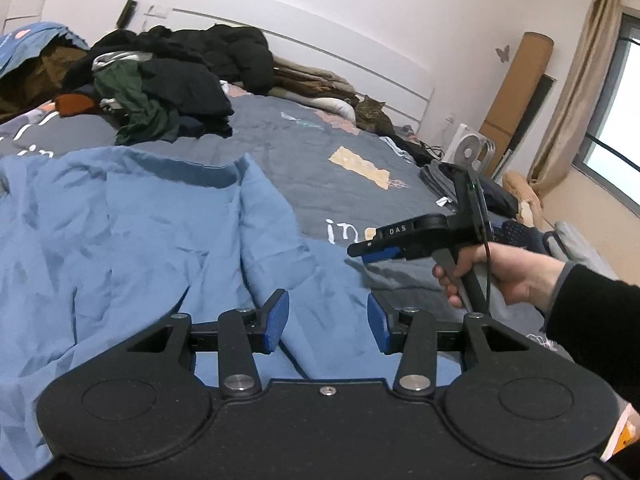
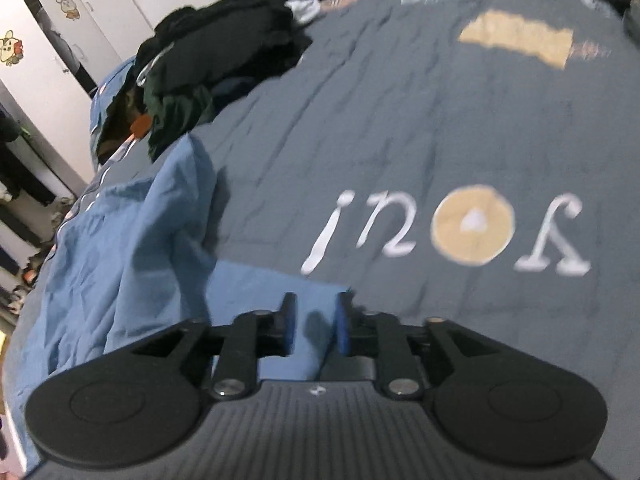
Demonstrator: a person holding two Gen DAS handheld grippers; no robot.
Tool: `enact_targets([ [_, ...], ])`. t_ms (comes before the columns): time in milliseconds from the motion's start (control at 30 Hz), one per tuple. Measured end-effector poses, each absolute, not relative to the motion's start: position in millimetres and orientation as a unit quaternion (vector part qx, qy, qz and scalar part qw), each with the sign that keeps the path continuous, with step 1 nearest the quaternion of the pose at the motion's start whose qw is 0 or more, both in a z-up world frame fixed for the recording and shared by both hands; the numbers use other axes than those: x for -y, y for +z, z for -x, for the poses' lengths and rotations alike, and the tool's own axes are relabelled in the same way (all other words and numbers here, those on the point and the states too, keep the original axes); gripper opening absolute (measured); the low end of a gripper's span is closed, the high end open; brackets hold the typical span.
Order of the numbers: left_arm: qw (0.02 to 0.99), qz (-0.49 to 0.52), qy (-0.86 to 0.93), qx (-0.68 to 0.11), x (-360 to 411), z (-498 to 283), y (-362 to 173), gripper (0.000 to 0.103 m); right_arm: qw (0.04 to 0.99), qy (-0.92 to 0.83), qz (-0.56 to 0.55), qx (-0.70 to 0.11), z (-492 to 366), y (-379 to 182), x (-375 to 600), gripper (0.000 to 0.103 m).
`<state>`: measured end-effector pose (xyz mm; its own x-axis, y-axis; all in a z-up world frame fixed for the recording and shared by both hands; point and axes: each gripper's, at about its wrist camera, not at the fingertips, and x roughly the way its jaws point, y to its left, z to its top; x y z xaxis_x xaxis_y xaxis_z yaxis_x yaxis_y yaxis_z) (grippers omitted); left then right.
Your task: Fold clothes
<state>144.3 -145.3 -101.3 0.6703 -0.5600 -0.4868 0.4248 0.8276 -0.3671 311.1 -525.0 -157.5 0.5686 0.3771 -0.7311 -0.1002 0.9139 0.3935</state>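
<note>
Left wrist view: a crumpled blue garment (image 1: 152, 232) lies spread on the near left of the grey quilt (image 1: 320, 148). Above it the left gripper (image 1: 328, 322) stands parted with nothing between its pads. To the right, a hand (image 1: 504, 276) holds the right gripper (image 2: 316, 322), jaws apart over the garment's near edge, gripping nothing. Dark clothes (image 1: 168, 80) are piled at far left.

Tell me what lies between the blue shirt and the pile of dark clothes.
Only bare grey bedspread separates the blue shirt from the dark clothes pile, seen in the left wrist view.
</note>
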Motion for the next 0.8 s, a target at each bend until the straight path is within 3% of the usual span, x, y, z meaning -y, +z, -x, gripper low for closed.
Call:
enact_targets([
  [67,0.907,0.111,-0.274,-0.301,145.9,-143.9,-100.8,0.044,0.869,0.138,-0.160,-0.447,-310.4,-160.5,523.1,0.049],
  [367,0.906,0.114,-0.273,-0.304,146.9,-144.6,-100.9,0.044,0.869,0.136,-0.159,-0.449,-310.1,-170.2,516.9,0.050],
  [400,0.906,0.113,-0.273,-0.304,147.5,-144.0,-100.7,0.044,0.869,0.135,-0.159,-0.450,-310.4,-170.2,516.1,0.049],
  [433,0.906,0.111,-0.273,-0.304,148.3,-143.6,-100.7,0.044,0.868,0.133,-0.160,-0.451,-311.0,-169.8,516.1,0.040],
  [500,0.906,0.109,-0.274,-0.304,149.3,-142.9,-100.6,0.044,0.868,0.135,-0.160,-0.450,-311.5,-166.7,517.2,0.008],
  [533,0.906,0.109,-0.274,-0.304,149.1,-142.8,-101.0,0.044,0.871,0.132,-0.157,-0.447,-311.4,-163.7,517.6,0.000],
  [800,0.905,0.111,-0.276,-0.304,150.4,-143.1,-101.6,0.044,0.907,0.094,-0.148,-0.382,-309.9,-113.9,543.3,0.000],
])
